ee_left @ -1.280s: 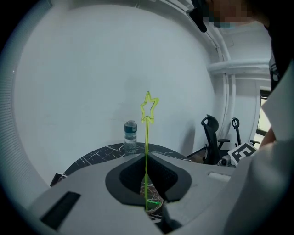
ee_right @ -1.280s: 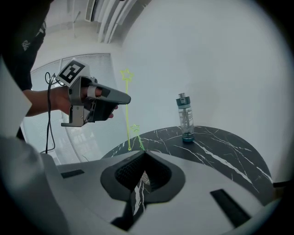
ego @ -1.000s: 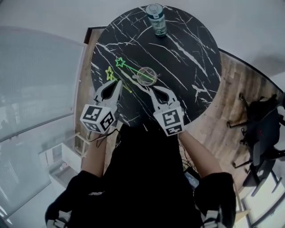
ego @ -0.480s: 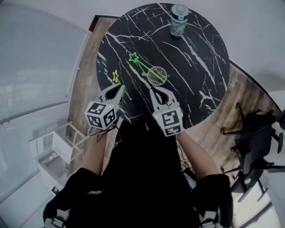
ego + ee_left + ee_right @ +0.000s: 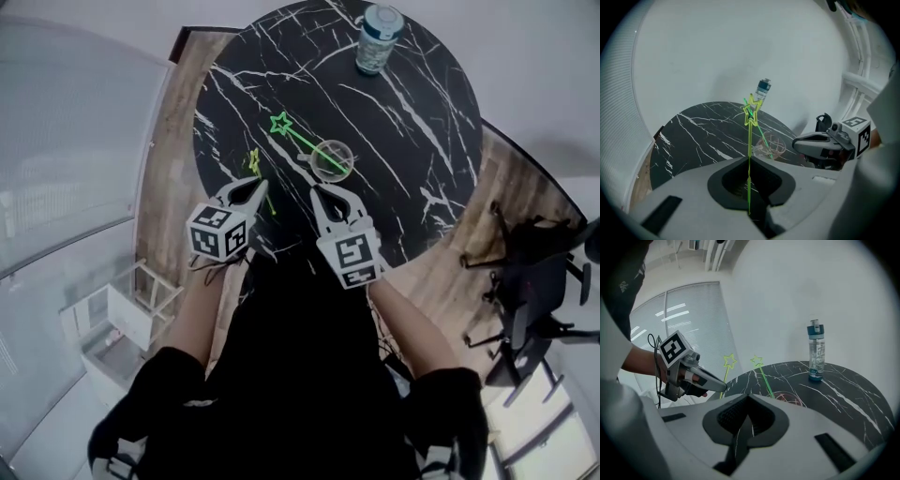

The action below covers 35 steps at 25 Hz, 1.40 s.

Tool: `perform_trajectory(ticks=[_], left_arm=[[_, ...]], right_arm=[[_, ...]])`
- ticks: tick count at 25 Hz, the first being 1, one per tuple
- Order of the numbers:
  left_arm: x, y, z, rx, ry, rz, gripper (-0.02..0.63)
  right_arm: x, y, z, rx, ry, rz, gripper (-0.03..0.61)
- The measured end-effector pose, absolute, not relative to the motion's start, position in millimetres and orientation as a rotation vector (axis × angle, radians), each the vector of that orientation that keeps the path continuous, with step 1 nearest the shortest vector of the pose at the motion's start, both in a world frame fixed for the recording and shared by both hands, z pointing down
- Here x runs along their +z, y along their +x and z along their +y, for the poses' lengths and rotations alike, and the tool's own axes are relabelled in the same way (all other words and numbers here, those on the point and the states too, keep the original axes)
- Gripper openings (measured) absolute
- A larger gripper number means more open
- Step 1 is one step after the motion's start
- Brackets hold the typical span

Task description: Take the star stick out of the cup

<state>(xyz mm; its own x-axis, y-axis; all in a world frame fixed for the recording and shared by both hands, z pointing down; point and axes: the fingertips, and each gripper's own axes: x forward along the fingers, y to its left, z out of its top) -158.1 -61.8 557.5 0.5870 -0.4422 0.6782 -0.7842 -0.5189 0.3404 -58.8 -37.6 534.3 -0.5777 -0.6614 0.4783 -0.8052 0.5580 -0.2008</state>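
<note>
A clear cup (image 5: 332,157) stands on the round black marble table (image 5: 412,122). A green star stick (image 5: 292,134) leans out of it to the left, its star over the table. My left gripper (image 5: 255,187) is shut on a second, yellow-green star stick (image 5: 254,164), which rises between its jaws (image 5: 749,140) with its star overlapping the green one. My right gripper (image 5: 319,194) is shut and empty, just short of the cup, which also shows from the right gripper (image 5: 790,398). From there the left gripper (image 5: 710,386) holds its stick (image 5: 728,362) left of the green one (image 5: 759,365).
A clear water bottle with a teal cap (image 5: 377,37) stands at the table's far edge, also in the right gripper view (image 5: 815,352). Wooden floor surrounds the table. A dark chair (image 5: 534,281) stands at the right, a white rack (image 5: 122,309) at the lower left.
The head view has shifted. The left gripper keeps its hold on the yellow-green stick and has come slightly closer to the right gripper. The green stick still leans in the cup.
</note>
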Motion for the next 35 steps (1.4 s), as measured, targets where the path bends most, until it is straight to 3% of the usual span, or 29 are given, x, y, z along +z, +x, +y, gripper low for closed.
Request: perform_trajectory(ticks=[35], left_arm=[[655.0, -143.8, -68.6, 0.903, 2.046, -0.836, 0.009]], right_arm=[[553.0, -37.6, -43.8, 0.665, 1.330, -2.334, -0.005]])
